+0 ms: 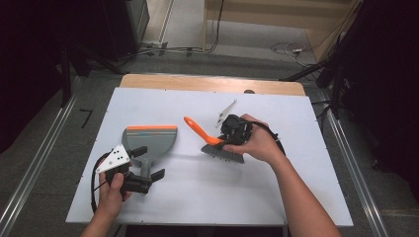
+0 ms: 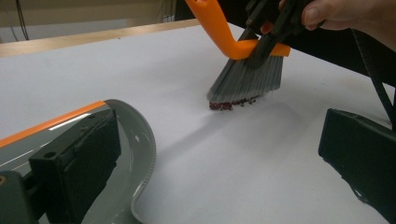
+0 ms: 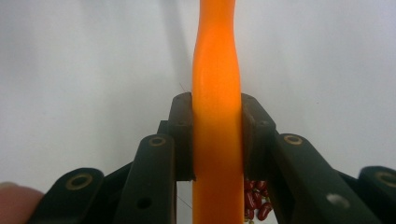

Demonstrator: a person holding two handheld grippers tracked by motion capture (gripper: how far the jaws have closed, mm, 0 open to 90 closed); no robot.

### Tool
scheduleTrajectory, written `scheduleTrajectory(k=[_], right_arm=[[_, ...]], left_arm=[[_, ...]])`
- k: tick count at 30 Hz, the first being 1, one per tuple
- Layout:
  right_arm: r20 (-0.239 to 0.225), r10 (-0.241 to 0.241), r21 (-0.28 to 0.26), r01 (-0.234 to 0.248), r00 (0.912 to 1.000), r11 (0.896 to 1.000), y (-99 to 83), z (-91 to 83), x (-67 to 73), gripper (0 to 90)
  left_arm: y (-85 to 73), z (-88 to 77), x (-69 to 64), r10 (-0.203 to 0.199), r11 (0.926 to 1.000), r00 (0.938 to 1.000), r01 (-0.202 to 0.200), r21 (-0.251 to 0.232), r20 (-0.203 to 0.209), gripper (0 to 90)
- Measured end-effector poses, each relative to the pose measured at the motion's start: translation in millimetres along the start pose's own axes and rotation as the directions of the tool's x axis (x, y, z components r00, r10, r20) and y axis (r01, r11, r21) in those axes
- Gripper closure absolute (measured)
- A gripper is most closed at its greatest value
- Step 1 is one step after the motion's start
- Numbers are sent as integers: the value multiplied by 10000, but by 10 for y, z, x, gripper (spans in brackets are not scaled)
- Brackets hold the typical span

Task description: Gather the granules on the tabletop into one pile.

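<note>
A grey dustpan (image 1: 149,139) with an orange front lip lies on the white table (image 1: 197,192), left of centre. My left gripper (image 1: 149,163) is open, its jaws wide apart on either side of the pan's handle; in the left gripper view one jaw lies over the dustpan (image 2: 135,140). My right gripper (image 1: 218,140) is shut on the orange handle of a small brush (image 1: 200,131), seen clamped in the right gripper view (image 3: 217,135). The grey bristles (image 2: 247,79) touch the table over a small heap of red beans (image 2: 229,103), which also peek below the jaws (image 3: 256,198).
The table's wooden back edge (image 1: 212,83) carries a small dark object (image 1: 249,92). Metal rails (image 1: 34,168) run along both sides on the floor. Cables (image 1: 286,48) lie on the floor behind. Dark equipment stands at the far left and right.
</note>
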State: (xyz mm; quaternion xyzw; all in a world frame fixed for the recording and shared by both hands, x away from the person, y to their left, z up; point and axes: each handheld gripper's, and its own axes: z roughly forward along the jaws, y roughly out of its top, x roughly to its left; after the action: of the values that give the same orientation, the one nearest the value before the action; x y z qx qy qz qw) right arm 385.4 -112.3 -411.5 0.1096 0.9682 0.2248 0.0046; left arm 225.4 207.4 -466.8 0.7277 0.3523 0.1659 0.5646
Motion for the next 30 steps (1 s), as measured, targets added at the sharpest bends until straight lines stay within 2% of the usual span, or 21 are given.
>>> scheduleTrajectory(k=[3, 6, 8, 10, 12, 13, 15, 16, 20, 23, 27, 30], right_arm=[[-112, 256, -223, -259, 9996, 9994, 49, -31, 51, 690], [-479, 597, -229, -609, 9971, 9979, 127, 27, 118, 690], [-837, 809, -174, -826, 9932, 9964, 176, 133, 156, 689], [-966, 1057, 141, -1048, 9897, 9944, 215, 258, 177, 689], [-964, 1464, 495, -1421, 9845, 9886, 230, 381, 157, 689], [-822, 1682, 342, -1658, 9823, 9856, 225, 404, 118, 689], [-655, 2390, 307, -2374, 9688, 9709, 197, 392, 36, 689], [-511, 2516, 279, -2504, 9665, 9677, 175, 388, -5, 689], [-329, 3194, 134, -3191, 9471, 9476, 79, 344, -104, 688], [-136, 3749, -36, -3750, 9270, 9270, 6, 304, -162, 687], [78, 4039, -194, -4037, 9148, 9147, -70, 260, -225, 687], [235, 4106, -187, -4102, 9115, 9118, -103, 234, -248, 688]], left_arm=[[0, 4, -1, 5, 10000, 10000, -5, 5, -12, 0], [0, 10, -6, -5, 10000, 10000, 5, 7, 10, 0], [-1, 9, -8, -1, 10000, 10000, 1, 15, 7, 0], [-1, 5, -8, -4, 10000, 10000, 4, 24, 0, 0], [0, 0, -7, -2, 10000, 10000, 2, 27, -12, 0], [-1, -3, -6, -21, 10000, 10000, 21, -7, -4, 0], [-2, -11, 1, -28, 10000, 10000, 28, 0, -9, 0], [-4, -12, 6, -26, 10000, 10000, 26, -18, -13, 0], [-6, -17, 19, -56, 10000, 10000, 56, -39, -11, 0], [-5, -15, 16, -33, 10000, 10000, 33, -17, -16, 0], [-3, -10, 7, -42, 10000, 10000, 42, -32, -13, 0], [-5, -2, 3, -6, 10000, 10000, 6, -18, -2, 0]])
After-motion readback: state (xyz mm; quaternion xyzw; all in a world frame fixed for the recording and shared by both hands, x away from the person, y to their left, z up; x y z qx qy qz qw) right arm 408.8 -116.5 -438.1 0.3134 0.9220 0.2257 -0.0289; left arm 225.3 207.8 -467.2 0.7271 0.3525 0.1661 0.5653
